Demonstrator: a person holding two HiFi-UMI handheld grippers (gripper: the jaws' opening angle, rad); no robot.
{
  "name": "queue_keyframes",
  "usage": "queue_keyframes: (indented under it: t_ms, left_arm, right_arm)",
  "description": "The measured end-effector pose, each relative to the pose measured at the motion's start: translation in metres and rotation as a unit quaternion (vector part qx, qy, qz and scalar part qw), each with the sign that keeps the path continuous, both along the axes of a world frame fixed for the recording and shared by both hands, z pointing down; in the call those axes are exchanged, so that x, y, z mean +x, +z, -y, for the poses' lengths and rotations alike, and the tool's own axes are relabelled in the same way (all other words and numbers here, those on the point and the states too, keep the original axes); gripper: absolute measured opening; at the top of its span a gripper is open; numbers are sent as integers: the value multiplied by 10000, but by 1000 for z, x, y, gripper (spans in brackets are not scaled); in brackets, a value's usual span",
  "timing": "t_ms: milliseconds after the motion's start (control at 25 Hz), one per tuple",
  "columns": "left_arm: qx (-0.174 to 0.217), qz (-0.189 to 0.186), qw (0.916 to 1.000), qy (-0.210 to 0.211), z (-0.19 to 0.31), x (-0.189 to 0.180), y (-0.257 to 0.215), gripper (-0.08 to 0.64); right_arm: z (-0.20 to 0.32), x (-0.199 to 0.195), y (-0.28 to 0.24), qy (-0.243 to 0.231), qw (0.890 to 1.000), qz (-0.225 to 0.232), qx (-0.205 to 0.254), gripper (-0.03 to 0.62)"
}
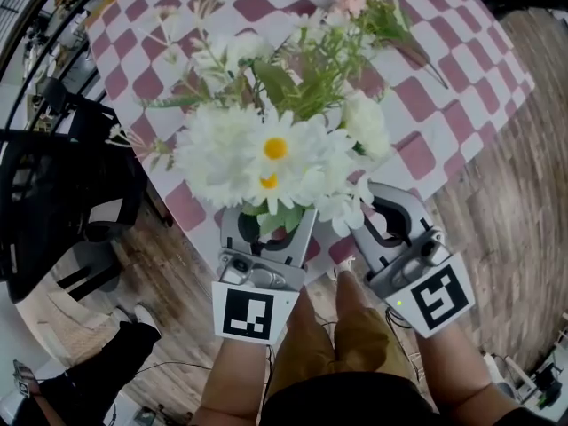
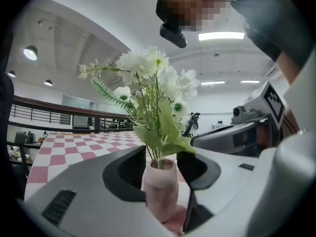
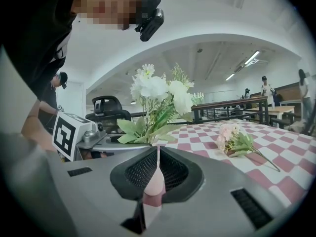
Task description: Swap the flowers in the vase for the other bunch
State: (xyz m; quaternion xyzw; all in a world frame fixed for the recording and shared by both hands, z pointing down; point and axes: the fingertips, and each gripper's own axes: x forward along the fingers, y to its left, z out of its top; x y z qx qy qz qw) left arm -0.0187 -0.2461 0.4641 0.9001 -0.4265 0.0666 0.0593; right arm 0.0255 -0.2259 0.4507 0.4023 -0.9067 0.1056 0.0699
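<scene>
Now have L gripper (image 2: 160, 168) spread wide round pink vase (image 2: 160, 194), pads either side w/ slim gaps, not pressing. Can see vase upright on red-and-white checked cloth (image 1: 444, 105) by table's near edge, w/ white daisy bunch (image 1: 275, 153) and green leaves standing in it. Have R gripper (image 3: 157, 157) clenched to a thin slit, nothing gripped, just beside L gripper. Can see pink bunch (image 1: 359, 3) lying flat on cloth toward far side, well apart from vase. Also black office chair (image 1: 53, 193) off to left of table.
</scene>
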Motion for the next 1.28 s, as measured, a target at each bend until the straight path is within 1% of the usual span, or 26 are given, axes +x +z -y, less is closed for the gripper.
queue_keyframes:
  t_ms: [440,560,760,960,1280]
  left_arm:
    - [-251,132,9996,-43,-9,-2,14,222]
    - [-239,130,9996,-50,-10,-3,12,222]
    - [-224,129,9996,-75,-13,-5,8,227]
    - [-210,90,9997,-114,-20,-6,1,227]
    - [-5,42,9998,-200,-31,-11,-26,227]
  right_arm:
    - [-7,-1,5,-4,10000,-31,-22,41]
    - [-8,-1,4,16,10000,-45,25,41]
    - [-11,1,4,113,9997,-224,53,41]
    - [-14,3,-3,133,9996,-215,146,41]
    - [-24,1,-23,122,9993,-167,302,41]
